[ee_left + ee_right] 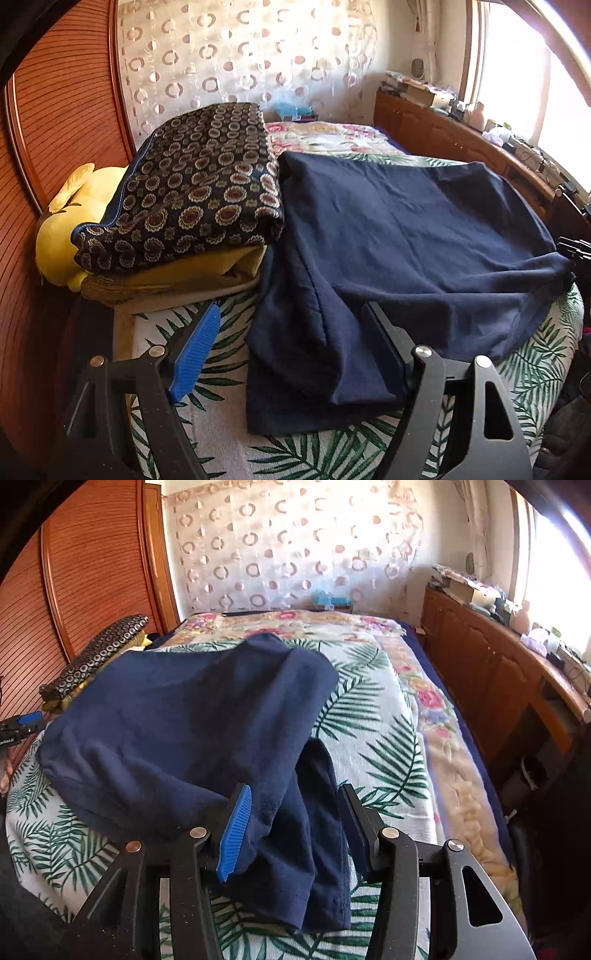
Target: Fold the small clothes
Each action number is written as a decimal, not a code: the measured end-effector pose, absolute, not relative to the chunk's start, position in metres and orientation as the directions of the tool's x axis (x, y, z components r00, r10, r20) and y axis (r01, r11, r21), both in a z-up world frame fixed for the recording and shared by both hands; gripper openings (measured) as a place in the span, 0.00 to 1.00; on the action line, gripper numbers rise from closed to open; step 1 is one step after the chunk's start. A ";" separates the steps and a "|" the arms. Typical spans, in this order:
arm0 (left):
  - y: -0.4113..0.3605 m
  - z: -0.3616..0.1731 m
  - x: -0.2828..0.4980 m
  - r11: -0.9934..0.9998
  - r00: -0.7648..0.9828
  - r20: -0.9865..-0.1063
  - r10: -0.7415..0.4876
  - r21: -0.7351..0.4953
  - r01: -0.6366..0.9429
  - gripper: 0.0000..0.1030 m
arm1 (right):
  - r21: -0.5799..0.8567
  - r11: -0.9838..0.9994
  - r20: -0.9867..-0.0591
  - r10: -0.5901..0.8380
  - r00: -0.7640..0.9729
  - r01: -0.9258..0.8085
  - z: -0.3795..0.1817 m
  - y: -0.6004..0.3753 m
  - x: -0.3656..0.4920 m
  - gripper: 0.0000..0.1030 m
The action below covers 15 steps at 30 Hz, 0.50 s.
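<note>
Your left hand-held gripper has its jaws spread wide apart. The near left corner of the dark blue cloth lies loose between them, but the blue pad at 9 o'clock is clear of it. The dark finger at 3 o'clock sits right at the cloth, and you cannot tell if it touches. Nothing is pinched.

Your right hand-held gripper has its jaws about half apart. A hanging flap of the same cloth sits between them. The blue pad is right against the fabric, while the dark finger stands a little off it, so the cloth is not squeezed.

The blue cloth lies spread on the bed, on the sheet with green leaves. From the left wrist camera it fills the middle and runs off toward 3 o'clock. At 10 o'clock from it is a stack of folded blankets, and the cloth's edge touches that stack. A yellow soft toy is tucked behind the stack, by the wooden slatted door. A wooden cabinet runs along the bed at 2 o'clock, under the bright window.
</note>
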<state>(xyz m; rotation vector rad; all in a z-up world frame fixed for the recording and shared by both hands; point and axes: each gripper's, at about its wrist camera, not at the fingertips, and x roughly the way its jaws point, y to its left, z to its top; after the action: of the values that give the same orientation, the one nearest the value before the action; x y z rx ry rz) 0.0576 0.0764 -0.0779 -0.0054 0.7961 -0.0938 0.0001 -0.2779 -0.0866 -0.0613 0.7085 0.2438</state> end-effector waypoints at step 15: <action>0.081 -0.107 0.069 0.993 0.600 -0.791 -0.117 -0.079 0.089 0.77 | 0.053 0.969 -0.664 0.216 0.715 -0.243 -0.097 -0.277 0.017 0.69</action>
<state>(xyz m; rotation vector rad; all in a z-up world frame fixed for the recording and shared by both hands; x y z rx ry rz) 0.0693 0.0813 -0.1070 -0.0327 0.9196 -0.1194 0.0168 -0.2772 -0.0974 -0.0388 0.7305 0.2543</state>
